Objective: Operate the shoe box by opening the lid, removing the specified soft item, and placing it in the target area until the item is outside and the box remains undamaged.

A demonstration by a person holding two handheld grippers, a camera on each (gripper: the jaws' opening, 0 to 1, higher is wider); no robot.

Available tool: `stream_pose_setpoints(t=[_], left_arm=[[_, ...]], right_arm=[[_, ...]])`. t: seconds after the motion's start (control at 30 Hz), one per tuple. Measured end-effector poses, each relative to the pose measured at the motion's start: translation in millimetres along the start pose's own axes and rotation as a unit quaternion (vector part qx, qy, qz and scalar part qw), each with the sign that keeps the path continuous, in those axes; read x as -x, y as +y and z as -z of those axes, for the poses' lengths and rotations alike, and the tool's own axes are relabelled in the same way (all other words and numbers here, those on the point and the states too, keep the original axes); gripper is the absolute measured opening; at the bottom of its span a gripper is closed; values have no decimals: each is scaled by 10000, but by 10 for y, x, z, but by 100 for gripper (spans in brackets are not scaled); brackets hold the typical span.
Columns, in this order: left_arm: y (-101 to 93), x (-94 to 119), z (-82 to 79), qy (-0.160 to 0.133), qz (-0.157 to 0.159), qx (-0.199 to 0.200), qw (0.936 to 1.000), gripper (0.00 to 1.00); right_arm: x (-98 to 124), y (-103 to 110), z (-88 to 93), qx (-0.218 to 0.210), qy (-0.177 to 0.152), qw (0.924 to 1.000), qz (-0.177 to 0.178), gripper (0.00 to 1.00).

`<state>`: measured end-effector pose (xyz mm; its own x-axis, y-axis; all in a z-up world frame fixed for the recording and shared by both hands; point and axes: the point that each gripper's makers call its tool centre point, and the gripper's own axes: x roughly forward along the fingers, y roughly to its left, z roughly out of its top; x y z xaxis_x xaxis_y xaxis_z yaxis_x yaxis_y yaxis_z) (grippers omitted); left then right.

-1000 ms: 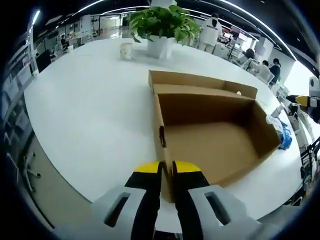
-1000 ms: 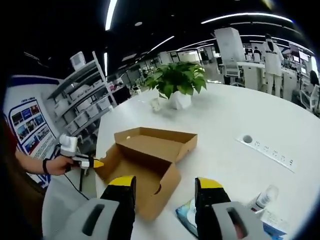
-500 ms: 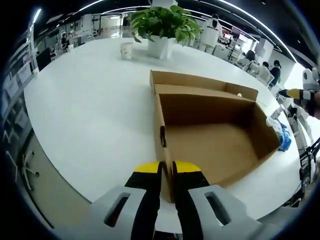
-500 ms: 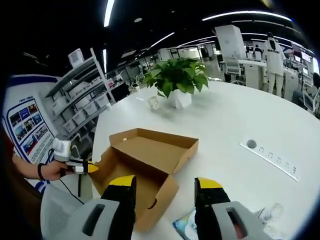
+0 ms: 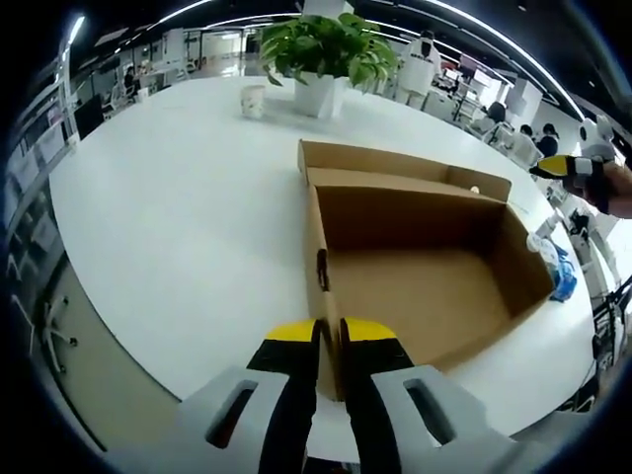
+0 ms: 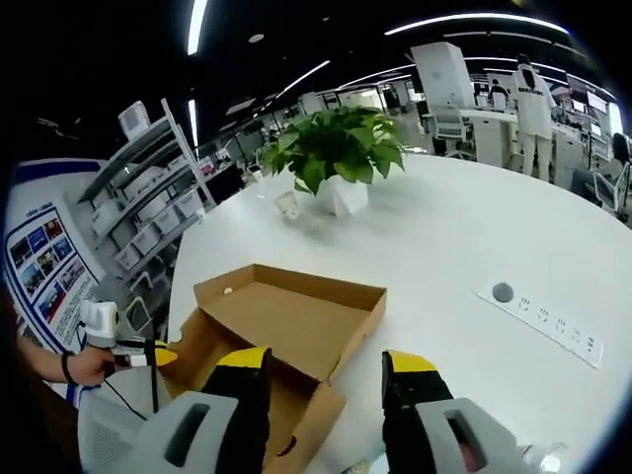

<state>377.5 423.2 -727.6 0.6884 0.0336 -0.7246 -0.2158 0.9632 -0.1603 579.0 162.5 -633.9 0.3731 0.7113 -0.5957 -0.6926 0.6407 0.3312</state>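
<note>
The brown cardboard shoe box (image 5: 425, 276) lies open on the white table (image 5: 168, 217), its lid (image 5: 395, 163) folded back flat, and the inside looks bare. My left gripper (image 5: 330, 334) is shut on the box's near side wall. A soft blue item (image 5: 564, 274) lies on the table just outside the box's far right wall. My right gripper (image 6: 326, 363) hovers open above the box (image 6: 286, 321) with nothing between its fingers. A hand holds the right gripper (image 5: 558, 168) up beyond the box. The left gripper (image 6: 138, 351) grips the box's left end.
A potted plant (image 5: 321, 49) and a paper cup (image 5: 253, 99) stand at the table's far side. A clear bottle (image 5: 538, 237) lies by the blue item. A socket strip (image 6: 543, 321) sits in the table to the right. Shelves (image 6: 138, 197) and people at desks are behind.
The right gripper has risen and moved in over the box, and the blue item has slipped below its view. The left gripper stays clamped on the box wall.
</note>
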Motion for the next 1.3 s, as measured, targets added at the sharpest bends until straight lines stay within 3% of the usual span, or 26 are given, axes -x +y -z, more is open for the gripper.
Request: stream_pose_setpoints(t=[0.37, 0.5, 0.87, 1.3], left_arm=[[-7, 5, 4, -12, -7, 63, 10000, 7], [-2, 0, 0, -20, -55, 86, 9999, 6], [0, 1, 0, -35, -76, 130, 9999, 6], [12, -3, -9, -54, -107, 160, 9998, 6]], right_arm=[[-420, -117, -100, -102, 261, 9995, 177, 41], [-569, -207, -117, -407, 284, 9980, 381, 40], [-954, -259, -2, -459, 661, 9953, 545, 39], [-1277, -638, 118, -410, 1130, 9879, 982, 29]])
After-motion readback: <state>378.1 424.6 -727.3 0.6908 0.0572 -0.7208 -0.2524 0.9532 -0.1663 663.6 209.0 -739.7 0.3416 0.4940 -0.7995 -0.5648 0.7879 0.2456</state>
